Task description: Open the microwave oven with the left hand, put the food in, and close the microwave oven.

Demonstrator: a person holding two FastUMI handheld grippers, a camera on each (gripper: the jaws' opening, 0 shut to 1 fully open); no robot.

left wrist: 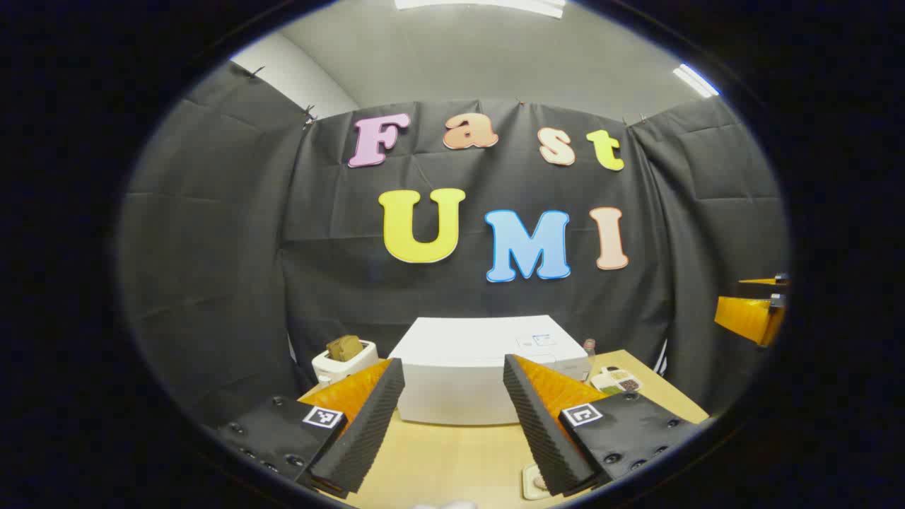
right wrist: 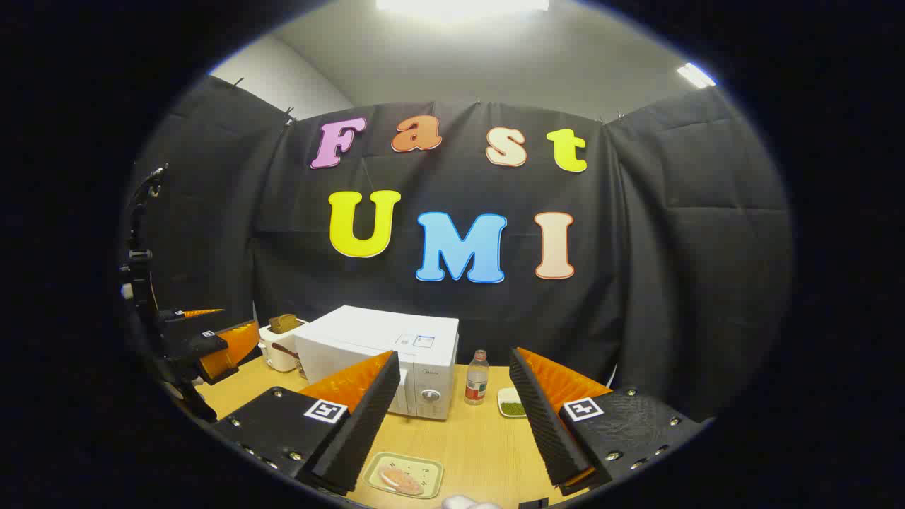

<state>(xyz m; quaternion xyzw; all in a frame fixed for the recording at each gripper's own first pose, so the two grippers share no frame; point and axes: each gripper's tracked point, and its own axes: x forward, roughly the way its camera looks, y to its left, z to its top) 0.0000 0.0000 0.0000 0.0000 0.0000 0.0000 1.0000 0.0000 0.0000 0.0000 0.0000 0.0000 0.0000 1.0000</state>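
On the wooden table [right wrist: 488, 438], near the back against the black cloth wall, the white microwave oven [right wrist: 385, 353] is seen with its door shut; the task is judged to be at its very start. In the left gripper view the microwave oven [left wrist: 466, 375] is framed straight ahead between the fingers of the left gripper [left wrist: 452, 417], which are spread wide with nothing held between them. In the right gripper view the right gripper [right wrist: 452, 424] is likewise spread apart and empty, and the oven lies ahead and somewhat to its left, its control panel with a round dial turned toward this camera. The left gripper [right wrist: 212, 346] is also seen there at the far left, raised above the table and short of the oven. The left gripper is therefore judged the better placed for the door, which must be approached head-on.

The food [right wrist: 399, 479], a pale orange piece, is seen lying on a small speckled tray [right wrist: 424, 466] on the near table edge, just below and between the right gripper's fingers, so the right hand is judged nearer to it. The oven's long axis runs across the table.

A sticker is visible on the oven's top and faint lettering on its front, but neither can be read. A labelled bottle [right wrist: 477, 378], a small dish of green bits [right wrist: 512, 403] and a toaster holding bread [right wrist: 283, 343] stand beside the oven.
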